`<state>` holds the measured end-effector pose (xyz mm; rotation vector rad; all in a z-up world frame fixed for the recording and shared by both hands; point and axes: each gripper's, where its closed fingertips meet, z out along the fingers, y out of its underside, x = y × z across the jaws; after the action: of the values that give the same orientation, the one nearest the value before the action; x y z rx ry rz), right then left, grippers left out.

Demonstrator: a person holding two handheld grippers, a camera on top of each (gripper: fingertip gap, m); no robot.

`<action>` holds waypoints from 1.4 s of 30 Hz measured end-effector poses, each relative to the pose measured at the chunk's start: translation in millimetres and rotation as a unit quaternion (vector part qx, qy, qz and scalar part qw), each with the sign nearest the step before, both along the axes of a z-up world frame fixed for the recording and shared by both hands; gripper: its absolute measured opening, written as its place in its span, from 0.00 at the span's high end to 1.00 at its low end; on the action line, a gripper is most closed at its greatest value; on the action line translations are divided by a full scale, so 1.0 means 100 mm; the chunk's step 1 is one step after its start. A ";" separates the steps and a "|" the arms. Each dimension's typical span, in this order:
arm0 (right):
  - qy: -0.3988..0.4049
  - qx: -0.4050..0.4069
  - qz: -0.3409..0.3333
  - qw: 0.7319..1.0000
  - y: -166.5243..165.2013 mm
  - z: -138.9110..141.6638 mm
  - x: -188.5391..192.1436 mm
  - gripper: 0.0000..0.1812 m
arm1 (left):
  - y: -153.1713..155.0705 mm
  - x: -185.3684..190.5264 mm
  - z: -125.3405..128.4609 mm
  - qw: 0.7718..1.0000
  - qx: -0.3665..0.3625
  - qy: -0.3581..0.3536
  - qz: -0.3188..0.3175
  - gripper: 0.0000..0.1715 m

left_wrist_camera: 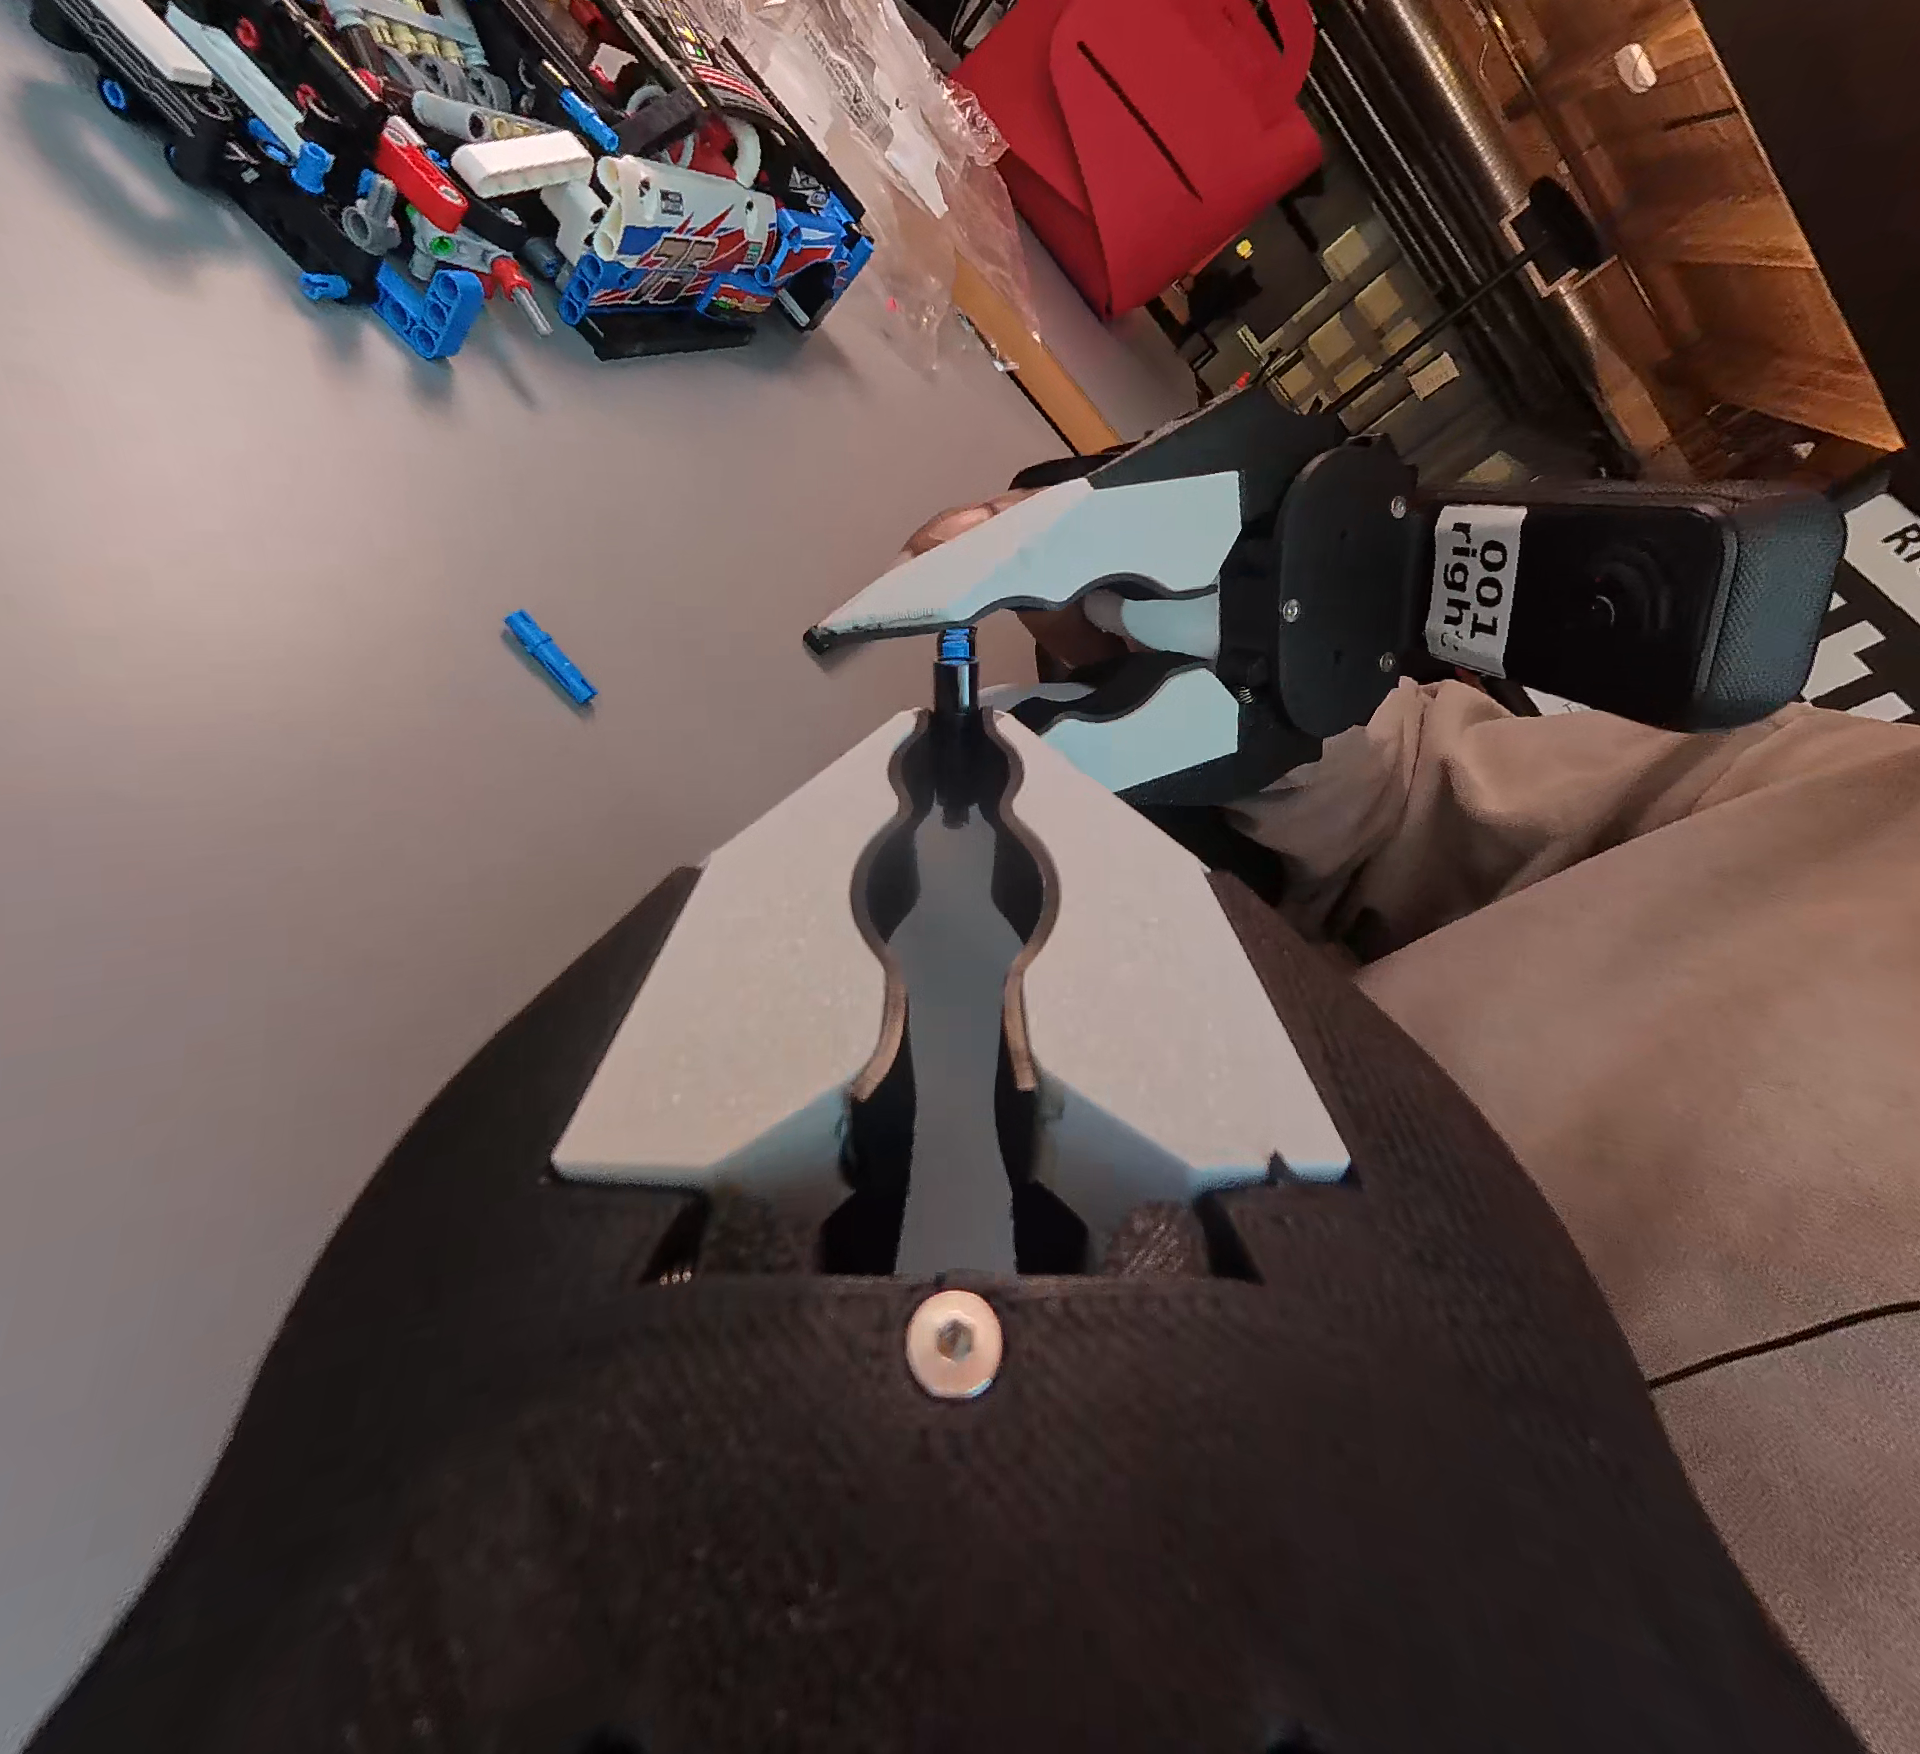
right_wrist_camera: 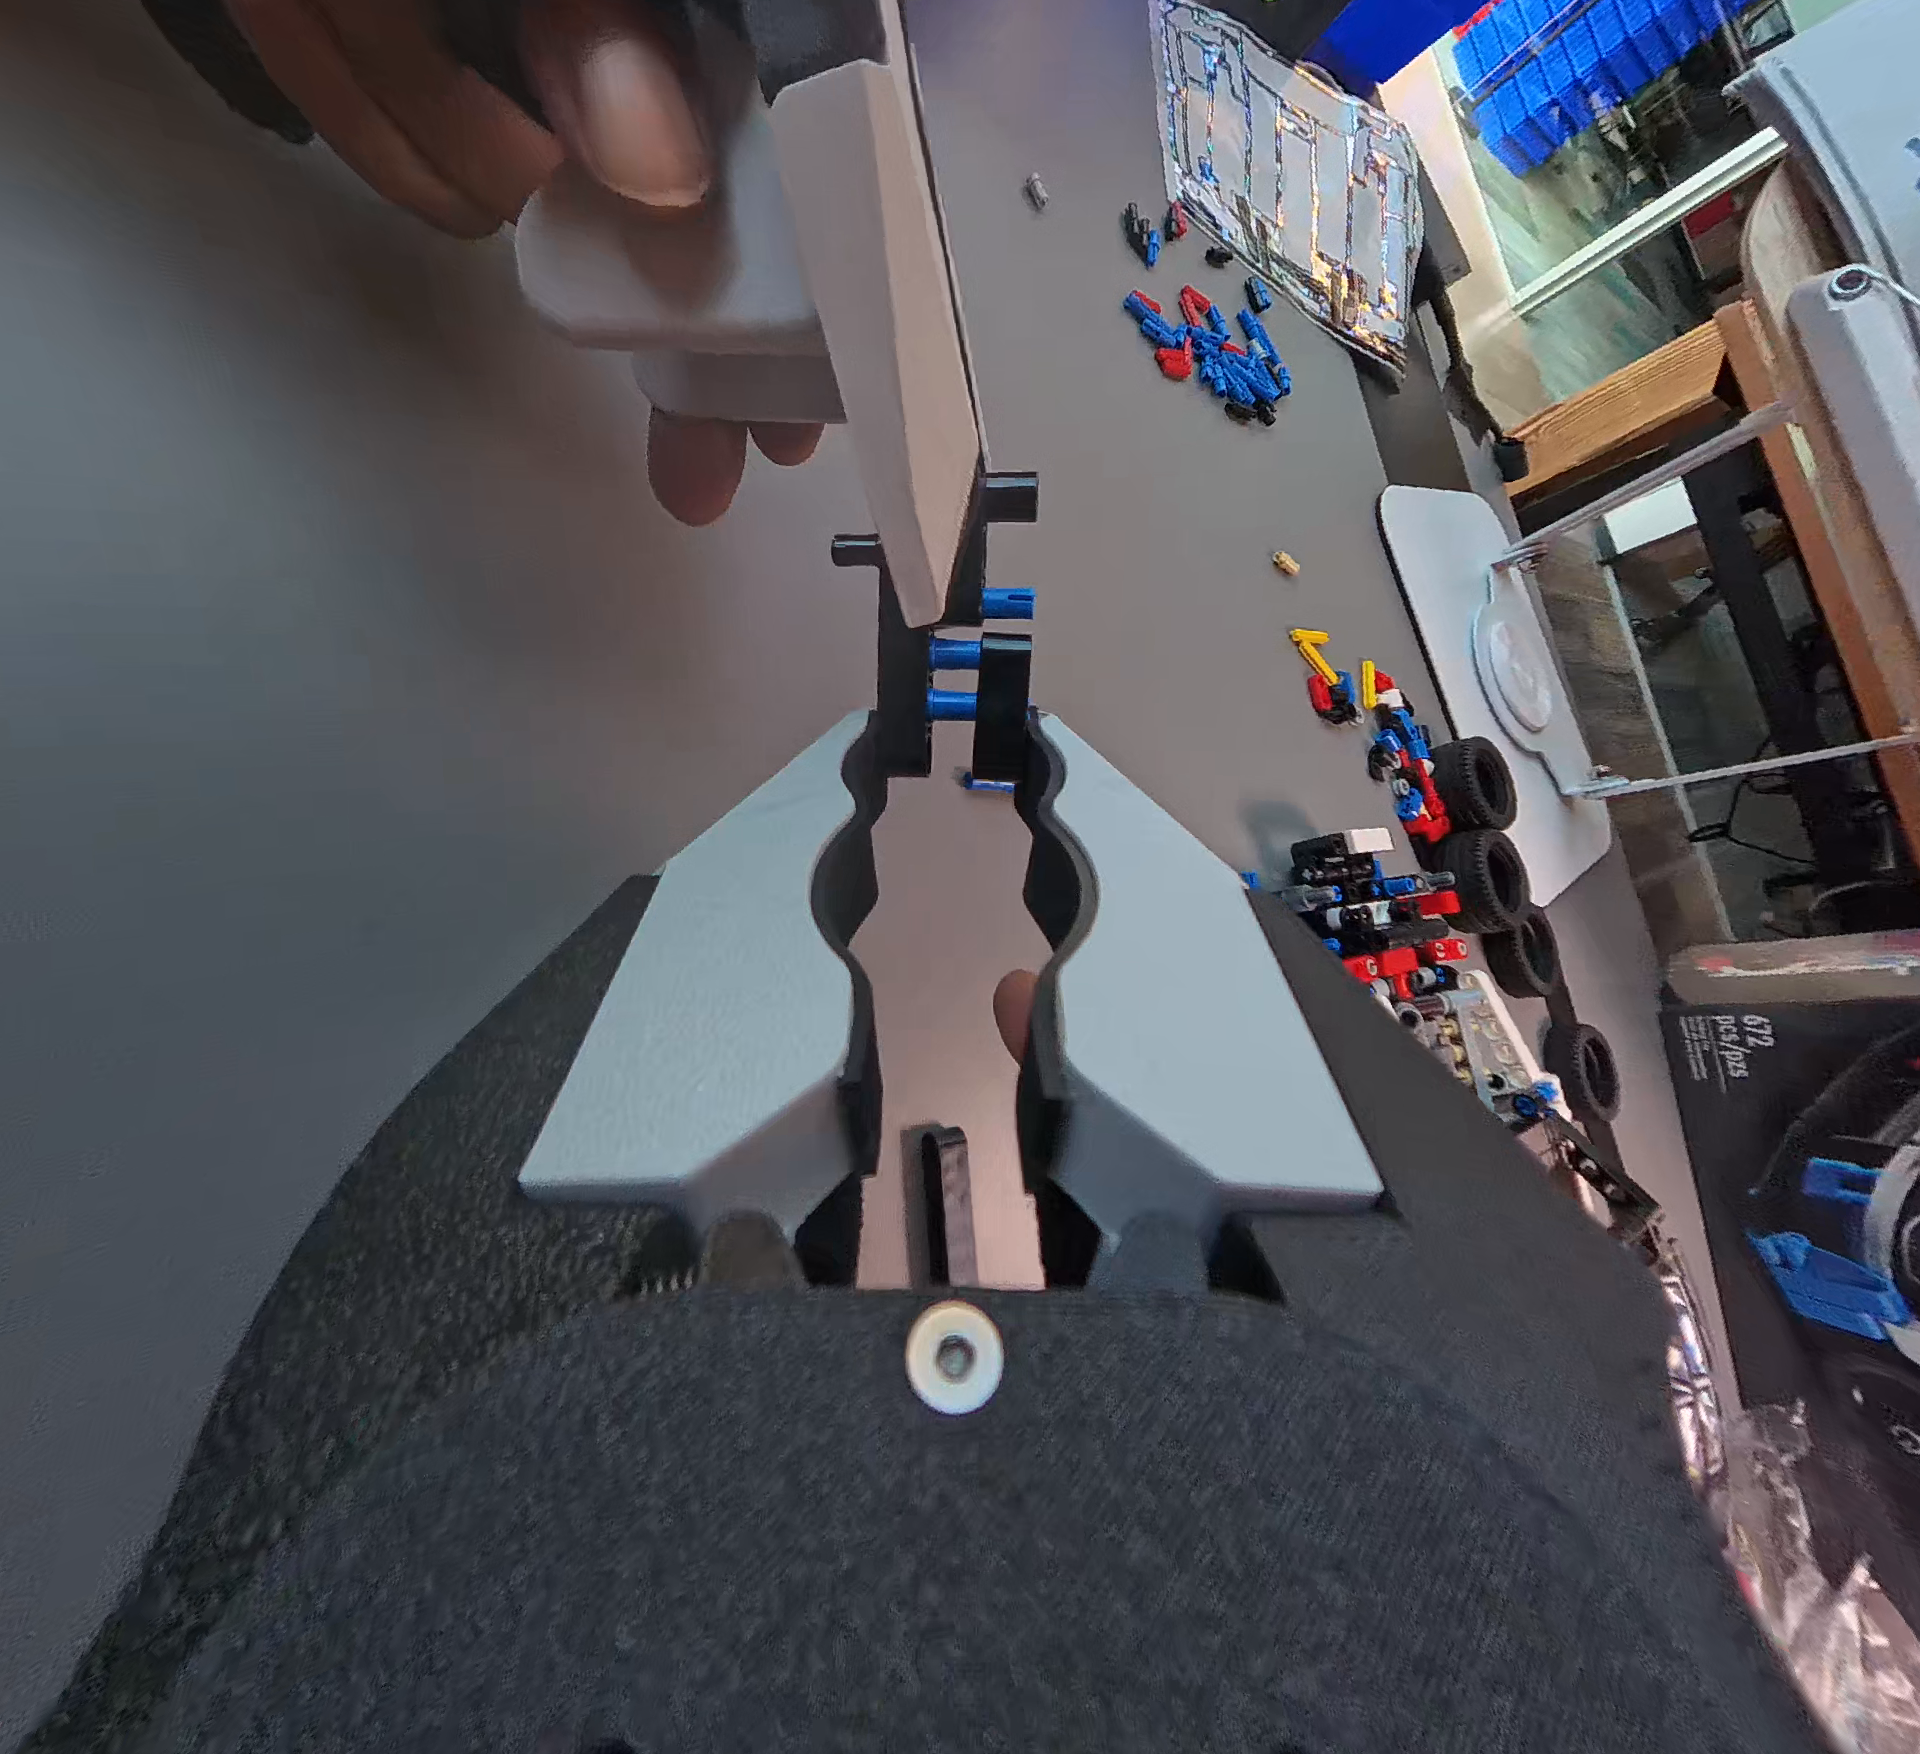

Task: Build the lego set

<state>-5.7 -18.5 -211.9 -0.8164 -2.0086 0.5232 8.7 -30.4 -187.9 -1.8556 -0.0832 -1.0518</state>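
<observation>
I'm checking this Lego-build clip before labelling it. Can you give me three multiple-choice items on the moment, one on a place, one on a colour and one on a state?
1. Where does the loose blue pin lie in the left wrist view?
A. Alone on the grey table, apart from the part-built car
B. Inside the red bag
C. Between the left gripper's fingertips

2. What colour are the pins joining the two black beams in the right wrist view?
A. Yellow
B. Blue
C. White

3. What is the left gripper doing?
A. Open and empty
B. Resting on the table
C. Shut on a small black piece

Answers: 1 A, the pin lies by itself on bare table. 2 B, the short pins between the beams are blue. 3 C, its tips pinch the black piece, beside the right gripper.
</observation>
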 end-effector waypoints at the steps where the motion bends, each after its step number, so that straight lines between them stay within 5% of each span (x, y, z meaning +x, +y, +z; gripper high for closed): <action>1: -0.001 0.011 0.002 1.000 0.01 -0.01 0.00 0.87 | 0.00 0.01 -0.02 1.000 -0.005 -0.002 0.000 0.96; 8: 0.001 0.081 0.023 0.996 0.03 -0.05 0.01 0.87 | 0.00 0.03 -0.07 0.999 -0.021 -0.026 0.001 0.97; 29: 0.004 0.048 0.012 0.999 0.03 -0.12 0.00 0.87 | 0.02 0.01 -0.11 0.998 -0.030 -0.052 0.011 0.96; 42: 0.022 0.121 0.013 0.992 0.06 -0.08 -0.01 0.88 | 0.00 -0.01 -0.12 0.998 -0.032 -0.052 0.017 0.97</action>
<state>-6.6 -12.1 -219.9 -0.6264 -1.9966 0.3007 7.8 -30.7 -199.8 -1.8498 -0.2122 -1.1333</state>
